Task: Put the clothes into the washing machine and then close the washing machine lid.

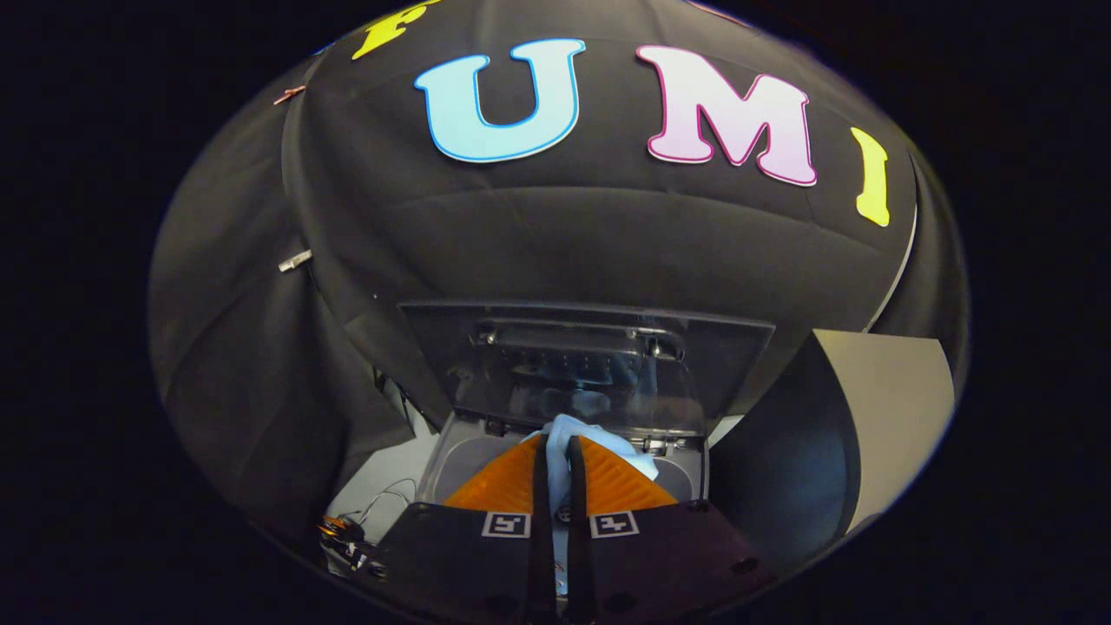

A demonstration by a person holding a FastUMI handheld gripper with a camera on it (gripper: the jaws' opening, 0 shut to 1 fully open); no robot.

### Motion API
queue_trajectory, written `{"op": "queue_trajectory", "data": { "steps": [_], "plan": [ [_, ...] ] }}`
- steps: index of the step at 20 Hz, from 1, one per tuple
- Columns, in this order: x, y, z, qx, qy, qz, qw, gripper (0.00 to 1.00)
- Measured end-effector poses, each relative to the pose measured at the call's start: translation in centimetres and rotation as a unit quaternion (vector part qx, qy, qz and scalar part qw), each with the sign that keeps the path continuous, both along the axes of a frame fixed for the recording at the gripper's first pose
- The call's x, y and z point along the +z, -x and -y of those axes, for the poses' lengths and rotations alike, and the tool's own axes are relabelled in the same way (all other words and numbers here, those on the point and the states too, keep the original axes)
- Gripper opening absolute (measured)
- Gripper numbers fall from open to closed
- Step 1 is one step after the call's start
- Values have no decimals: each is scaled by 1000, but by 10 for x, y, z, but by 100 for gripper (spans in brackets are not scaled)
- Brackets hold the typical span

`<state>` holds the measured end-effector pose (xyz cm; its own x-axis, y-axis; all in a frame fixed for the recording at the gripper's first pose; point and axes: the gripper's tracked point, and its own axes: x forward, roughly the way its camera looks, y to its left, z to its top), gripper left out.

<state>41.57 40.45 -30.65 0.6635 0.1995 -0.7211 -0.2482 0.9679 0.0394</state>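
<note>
Clothes (580,434), a pale blue bundle, pinched between the nearly closed fingers of the gripper (560,451) and bunching out just past the fingertips. Hanging directly above the washing machine (451,460), its open tub lying just below and ahead. Lid (586,365) standing upright beyond the fingers, hinged at the far edge. Gripper pointing forward and somewhat down over the opening; probably needing only lowering and releasing next.
</note>
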Motion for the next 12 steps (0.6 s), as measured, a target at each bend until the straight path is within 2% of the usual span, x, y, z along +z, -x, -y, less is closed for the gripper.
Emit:
{"op": "queue_trajectory", "data": {
  "steps": [1, 3, 7, 9, 12],
  "plan": [
    [-5, 1, 4, -2, 8, -3, 1000, 10],
    [-17, 3, 0, 20, 15, -13, 1000, 13],
    [-6, -7, 9, 14, 32, 23, 999, 99],
    [-12, -2, 10, 13, 37, 13, 999, 94],
    [-7, -2, 11, 13, 39, 14, 999, 98]
  ]
}}
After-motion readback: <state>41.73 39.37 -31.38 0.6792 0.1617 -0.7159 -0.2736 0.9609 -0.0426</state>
